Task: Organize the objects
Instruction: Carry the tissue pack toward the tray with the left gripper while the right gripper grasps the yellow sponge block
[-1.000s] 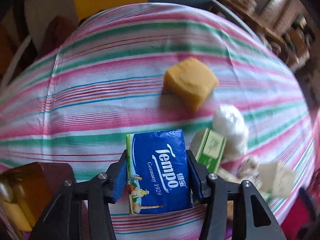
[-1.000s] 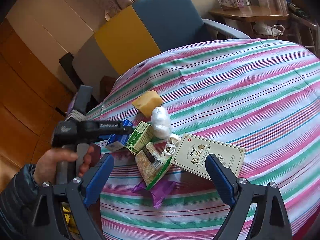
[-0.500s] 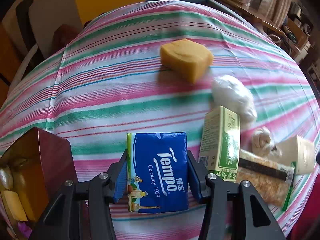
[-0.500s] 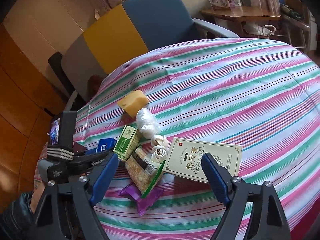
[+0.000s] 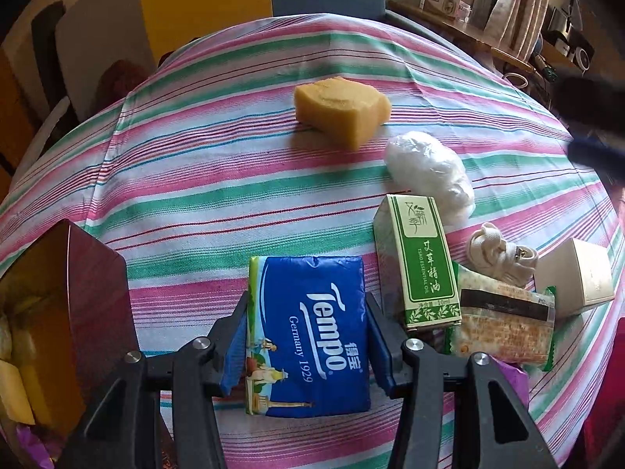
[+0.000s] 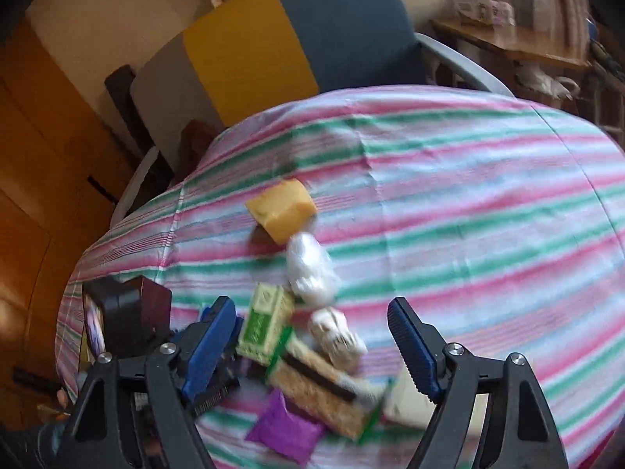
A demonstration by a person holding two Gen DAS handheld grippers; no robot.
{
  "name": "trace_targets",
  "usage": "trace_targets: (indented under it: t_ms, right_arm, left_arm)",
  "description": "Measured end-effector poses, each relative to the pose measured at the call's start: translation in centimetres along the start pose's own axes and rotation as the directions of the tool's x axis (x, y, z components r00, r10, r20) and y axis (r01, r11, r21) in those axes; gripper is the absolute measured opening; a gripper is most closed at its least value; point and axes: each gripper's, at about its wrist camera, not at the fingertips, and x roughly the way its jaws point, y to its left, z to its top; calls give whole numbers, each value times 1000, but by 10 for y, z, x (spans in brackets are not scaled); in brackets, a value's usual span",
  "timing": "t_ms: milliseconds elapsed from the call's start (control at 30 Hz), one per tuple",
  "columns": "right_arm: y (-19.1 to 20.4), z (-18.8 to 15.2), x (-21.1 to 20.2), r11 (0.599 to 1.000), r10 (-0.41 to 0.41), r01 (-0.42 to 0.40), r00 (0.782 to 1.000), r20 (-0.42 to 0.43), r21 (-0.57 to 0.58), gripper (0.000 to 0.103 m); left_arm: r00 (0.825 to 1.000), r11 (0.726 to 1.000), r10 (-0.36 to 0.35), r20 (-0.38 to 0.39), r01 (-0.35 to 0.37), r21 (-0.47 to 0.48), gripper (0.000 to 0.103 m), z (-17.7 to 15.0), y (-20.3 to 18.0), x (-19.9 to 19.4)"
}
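the left gripper (image 5: pixel 306 348) pinches the blue tempo tissue pack (image 5: pixel 308 336) by its two long sides, low in the centre of the left wrist view, above the striped tabletop (image 5: pixel 195 179). at the lower left of that view stands a dark red box (image 5: pixel 93 301), its open top showing yellowish contents; it sits near the tabletop's left edge.

to the right of the pack the things crowd together: a green and white essential oil box (image 5: pixel 422 262), a snack packet (image 5: pixel 504 328) touching its lower end, a white knotted cord (image 5: pixel 496 258), a cream box (image 5: pixel 578 277) and a white plastic bundle (image 5: pixel 429 172). a yellow sponge (image 5: pixel 340 109) lies apart, higher up. the widest bare cloth runs across the upper left and middle of the frame, between the sponge and the red box.

the right gripper (image 6: pixel 312 348) is spread with nothing between its pads; its jaws have just been closing in somewhat. its view is blurred. in it a purple wrapper (image 6: pixel 285 430) lies at the lower centre, and the right half of the tabletop is open up to its curved far edge, with a blue and yellow chair (image 6: pixel 297 47) beyond.
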Motion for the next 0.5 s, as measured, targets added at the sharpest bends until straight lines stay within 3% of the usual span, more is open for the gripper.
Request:
trace_targets:
  t_ms: [267, 400, 467, 500]
  right_arm:
    - [53, 63, 90, 968, -62, 32, 991, -116, -249, 95]
    - [61, 79, 137, 958, -117, 64, 978, -175, -281, 99]
    - [61, 83, 156, 955, -146, 88, 971, -191, -283, 98]
    - [62, 82, 165, 950, -164, 99, 965, -203, -295, 92]
  left_arm:
    - [999, 998, -45, 12, 45, -34, 52, 1, 9, -1]
    - [998, 998, -54, 23, 55, -27, 53, -1, 10, -2]
    - [998, 998, -51, 31, 52, -18, 52, -2, 10, -2]
    - [998, 999, -49, 36, 50, -13, 53, -3, 9, -2]
